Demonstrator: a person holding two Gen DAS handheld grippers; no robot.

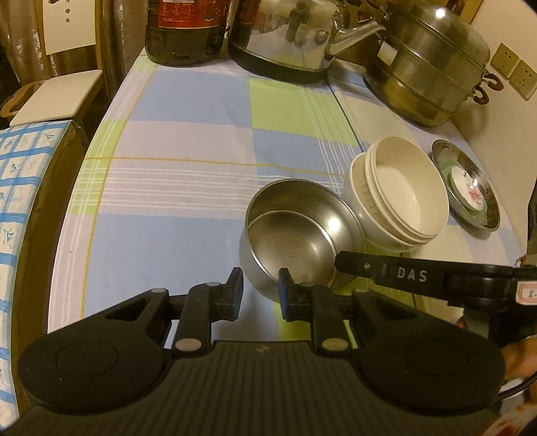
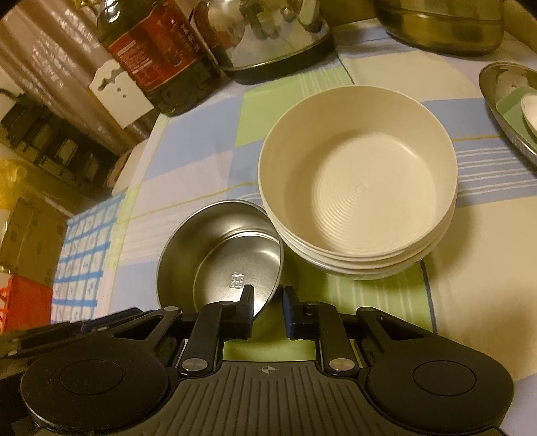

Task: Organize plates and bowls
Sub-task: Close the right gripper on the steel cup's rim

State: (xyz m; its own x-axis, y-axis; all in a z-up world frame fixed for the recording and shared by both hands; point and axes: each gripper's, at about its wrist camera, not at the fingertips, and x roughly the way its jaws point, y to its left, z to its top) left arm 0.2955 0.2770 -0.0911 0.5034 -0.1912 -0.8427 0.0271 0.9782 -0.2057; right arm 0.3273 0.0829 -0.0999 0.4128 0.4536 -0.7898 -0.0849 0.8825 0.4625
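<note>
Two steel bowls sit nested [image 1: 295, 238] on the checked tablecloth; the inner one tilts. They also show in the right wrist view [image 2: 225, 255]. A stack of cream bowls [image 1: 399, 198] stands just right of them, also in the right wrist view [image 2: 359, 201]. A steel plate [image 1: 466, 187] holding a green plate and a small white dish lies further right. My left gripper [image 1: 260, 288] is open, its right finger at the steel bowls' near rim. My right gripper [image 2: 266, 303] is open, its left finger [image 2: 246, 298] inside the inner steel bowl's near rim; it shows in the left wrist view [image 1: 339, 260].
At the table's back stand a dark oil bottle [image 1: 184, 26], a steel kettle [image 1: 292, 37] and a steel steamer pot [image 1: 433, 67]. A blue-checked cloth over a box [image 1: 23, 187] lies left of the table. Wall sockets [image 1: 513, 70] are at the right.
</note>
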